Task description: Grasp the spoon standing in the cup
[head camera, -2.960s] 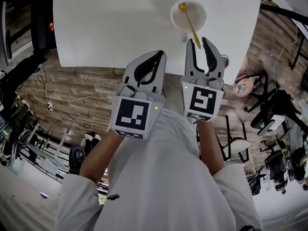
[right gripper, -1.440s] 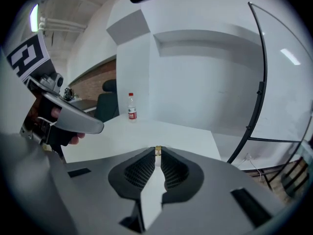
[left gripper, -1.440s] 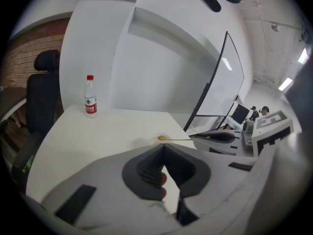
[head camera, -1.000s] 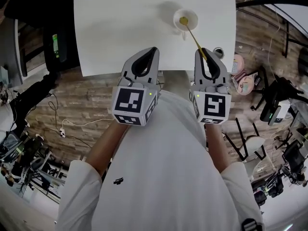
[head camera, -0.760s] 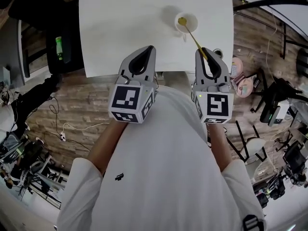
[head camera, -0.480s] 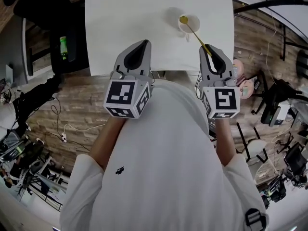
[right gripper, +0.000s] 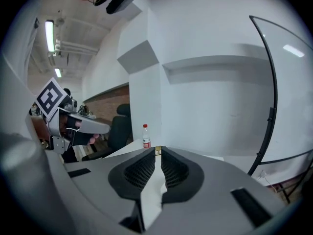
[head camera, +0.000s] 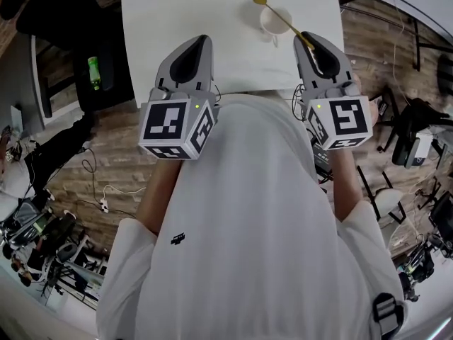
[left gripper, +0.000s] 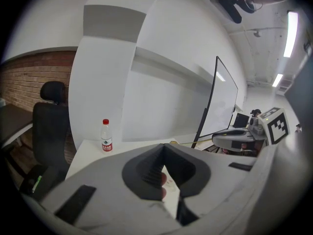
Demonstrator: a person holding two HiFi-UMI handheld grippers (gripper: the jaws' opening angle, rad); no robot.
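Observation:
In the head view the gold spoon [head camera: 283,21] slants above the white cup [head camera: 273,23]. Its bowl hangs clear of the rim on the cup's far side. My right gripper [head camera: 309,42] is shut on the handle's near end, at the table's near right edge. In the right gripper view only the gold handle tip [right gripper: 158,151] shows between the closed pads. My left gripper [head camera: 199,41] is shut and holds nothing, level with the right one over the table's near edge. From the left gripper view [left gripper: 164,146], the spoon [left gripper: 193,140] is a thin line running to the right gripper [left gripper: 234,139].
The cup stands on a white table [head camera: 205,13]. A water bottle [left gripper: 106,136] with a red cap stands at the table's far side, also seen as the bottle [right gripper: 145,136]. A black office chair [left gripper: 49,131] is at the left. A whiteboard stand [left gripper: 210,102] stands at the right.
Both grippers have risen. The spoon's bowl, which lay inside the cup, has come up out of it and now hangs beyond the rim.

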